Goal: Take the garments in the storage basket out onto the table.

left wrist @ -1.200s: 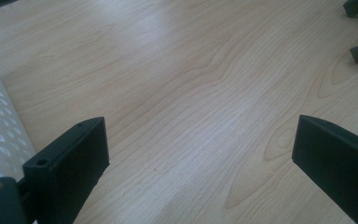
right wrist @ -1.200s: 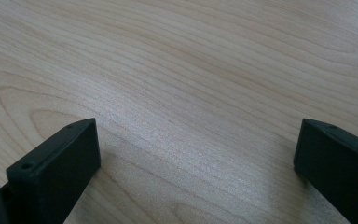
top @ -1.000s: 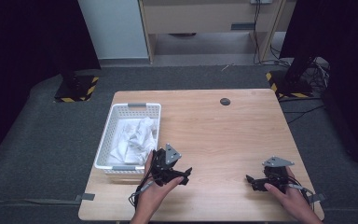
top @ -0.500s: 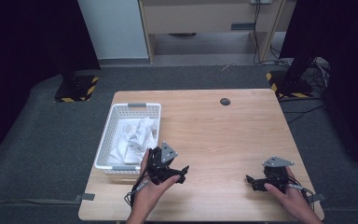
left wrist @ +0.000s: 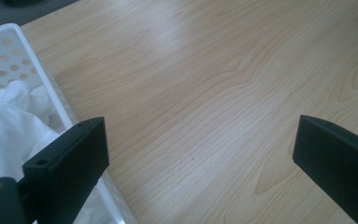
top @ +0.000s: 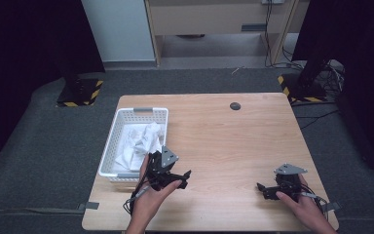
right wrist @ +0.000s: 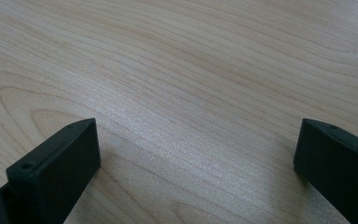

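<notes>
The room is dim at its edges, with a grey carpeted floor (top: 53, 146), a pale wooden cabinet (top: 214, 19) at the far wall, loose cables (top: 331, 73) and two black stands with yellow-striped feet (top: 78, 92) flanking the bench (top: 233, 141), whose light wood top is smooth, flat and bare over most of its width, save a small dark round disc (top: 234, 106) near the far edge. On its left side stands a white perforated basket (top: 121, 126), and in it lies the crumpled white cloth (top: 139, 144), heaped loosely against the near wall. The cloth looks light, soft and limp, so it should sag and trail when lifted; it is not fragile and not slippery, and a raised fold or ridge near the top of the heap seems the best place to pinch, deep enough that the fabric does not slide out. The basket is thin plastic and may shift if dragged. The left gripper (top: 182, 178) hovers just beside the basket's near right corner, its jaws spread wide over bare wood, holding nothing. The right gripper (top: 263, 187) sits low at the right of the bench, well apart from the cloth, jaws likewise spread and empty
</notes>
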